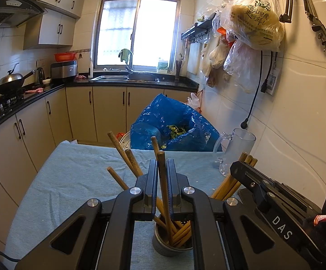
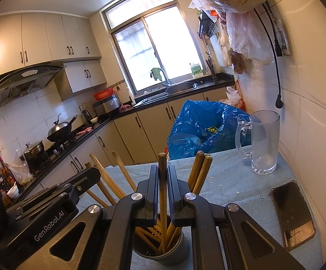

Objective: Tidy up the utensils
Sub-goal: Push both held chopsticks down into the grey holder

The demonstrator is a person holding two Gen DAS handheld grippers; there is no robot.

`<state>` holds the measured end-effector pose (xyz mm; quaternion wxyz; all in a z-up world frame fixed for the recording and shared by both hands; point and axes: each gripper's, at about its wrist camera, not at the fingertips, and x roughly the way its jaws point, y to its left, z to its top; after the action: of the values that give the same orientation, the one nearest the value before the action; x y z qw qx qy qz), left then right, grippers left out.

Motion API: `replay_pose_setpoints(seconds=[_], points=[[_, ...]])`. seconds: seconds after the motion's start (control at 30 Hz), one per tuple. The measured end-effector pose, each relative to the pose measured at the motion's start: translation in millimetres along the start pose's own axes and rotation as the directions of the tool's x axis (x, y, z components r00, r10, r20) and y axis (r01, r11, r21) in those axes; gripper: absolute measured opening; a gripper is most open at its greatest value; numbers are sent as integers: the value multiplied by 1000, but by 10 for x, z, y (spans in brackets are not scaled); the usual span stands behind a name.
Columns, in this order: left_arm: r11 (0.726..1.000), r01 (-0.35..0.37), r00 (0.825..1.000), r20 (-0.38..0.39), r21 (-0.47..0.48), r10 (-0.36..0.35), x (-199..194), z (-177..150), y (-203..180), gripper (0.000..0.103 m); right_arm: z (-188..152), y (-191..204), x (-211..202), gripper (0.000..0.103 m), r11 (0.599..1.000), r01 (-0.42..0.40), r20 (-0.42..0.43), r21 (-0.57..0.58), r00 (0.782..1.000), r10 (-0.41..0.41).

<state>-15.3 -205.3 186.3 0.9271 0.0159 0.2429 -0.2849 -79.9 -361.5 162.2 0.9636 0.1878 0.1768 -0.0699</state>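
Note:
A metal cup point(image 1: 163, 245) full of wooden chopsticks stands on the blue-grey cloth of the table point(image 1: 72, 180); it also shows in the right wrist view point(image 2: 160, 252). My left gripper point(image 1: 162, 166) is shut on one chopstick point(image 1: 163, 180) that stands in the cup. My right gripper point(image 2: 162, 171) is shut on another chopstick point(image 2: 162, 164) in the same cup. The two grippers sit side by side above the cup; the right one shows in the left wrist view point(image 1: 241, 168). Other chopsticks point(image 1: 122, 150) lean out to both sides.
A clear glass mug point(image 2: 264, 141) stands at the table's far right by the wall. A black phone point(image 2: 292, 213) lies on the cloth at the right. A blue plastic bag point(image 2: 203, 128) with greens sits beyond the far edge. Counters and a stove run along the left.

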Motion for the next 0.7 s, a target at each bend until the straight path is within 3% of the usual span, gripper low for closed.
replay_pose_setpoints(seconds=[0.7], points=[[999, -13, 1000, -2, -31, 13, -20, 31, 116, 7, -15, 36, 34, 8, 1000, -3, -9, -6, 1000, 3]])
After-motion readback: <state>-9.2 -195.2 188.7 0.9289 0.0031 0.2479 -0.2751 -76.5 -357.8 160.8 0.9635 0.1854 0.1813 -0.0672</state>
